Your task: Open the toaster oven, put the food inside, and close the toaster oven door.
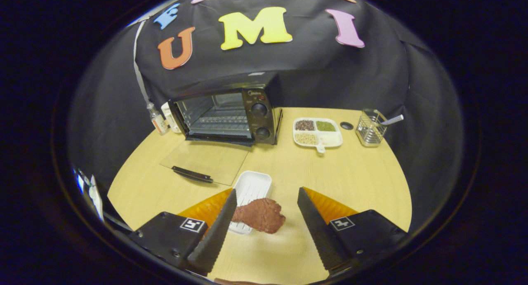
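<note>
A small pale brand mark sits at the top of the toaster oven's (231, 114) control panel, too small to read, and the two square markers on the gripper's (266, 204) body carry black-and-white patterns, not words. A small bottle (157, 119) beside the oven has an orange and white label, its print too fine to make out.

The oven stands at the far side of the counter (350, 182) with its glass door (205, 160) folded flat down onto the wood, the dark door handle (192, 174) at its near edge. Inside, the wire rack shows, but the deeper corners are dim. A white object behind the oven, next to the bottle, is mostly hidden and cannot be identified.

The gripper is open, its fingers spread wide and touching nothing. Between them lies the food (260, 215), a reddish-brown flat piece, resting partly on the near end of a white ribbed tray (252, 190) and partly over its edge; the left finger covers the food's left end and a corner of the tray.

Further right, a white divided dish (318, 133) holds dark, green and pale grains in separate sections. Beside it lies a small dark round disc (347, 125), and then a wire holder (370, 129) with a straw-like stick poking out.

The counter is light wood grain, rounded in this view, and black cloth closes the booth behind and to both sides
</note>
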Demonstrator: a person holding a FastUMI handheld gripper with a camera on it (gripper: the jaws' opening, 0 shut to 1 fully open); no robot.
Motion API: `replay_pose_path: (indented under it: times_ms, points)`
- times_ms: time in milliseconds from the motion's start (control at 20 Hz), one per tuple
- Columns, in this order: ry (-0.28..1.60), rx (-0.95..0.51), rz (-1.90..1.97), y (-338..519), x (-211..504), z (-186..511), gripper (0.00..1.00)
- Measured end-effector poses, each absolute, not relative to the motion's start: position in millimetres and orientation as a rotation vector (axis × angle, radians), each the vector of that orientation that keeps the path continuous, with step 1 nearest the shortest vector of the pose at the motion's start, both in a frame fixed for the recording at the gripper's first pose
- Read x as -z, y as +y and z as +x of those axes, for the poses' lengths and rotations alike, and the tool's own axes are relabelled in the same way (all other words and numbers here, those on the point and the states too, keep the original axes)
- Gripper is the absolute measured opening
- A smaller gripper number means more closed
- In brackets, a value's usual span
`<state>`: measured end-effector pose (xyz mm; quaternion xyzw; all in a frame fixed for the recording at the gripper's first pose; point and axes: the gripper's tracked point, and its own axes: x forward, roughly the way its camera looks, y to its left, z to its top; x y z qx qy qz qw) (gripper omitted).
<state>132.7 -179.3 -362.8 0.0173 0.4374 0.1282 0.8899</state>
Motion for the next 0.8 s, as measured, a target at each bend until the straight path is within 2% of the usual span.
replay_pose_path:
  times_ms: [100, 300, 500, 550, 600, 650, 750, 800]
  points:
    - [0.970, -0.287, 0.135, -181.8, 377.2, 129.9, 0.91]
    - [1.051, -0.320, 0.259, -181.0, 396.1, 120.7, 0.74]
    - [1.082, -0.334, 0.312, -174.3, 400.3, 114.8, 0.45]
    - [1.090, -0.345, 0.320, -173.4, 399.0, 109.6, 0.32]
    - [1.096, -0.362, 0.327, -170.2, 393.4, 105.4, 0.31]
    - [1.098, -0.380, 0.326, -165.6, 389.3, 99.8, 0.21]
    - [1.094, -0.383, 0.288, -160.7, 381.3, 93.2, 0.13]
    - [1.086, -0.364, 0.253, -161.8, 378.3, 92.4, 0.12]
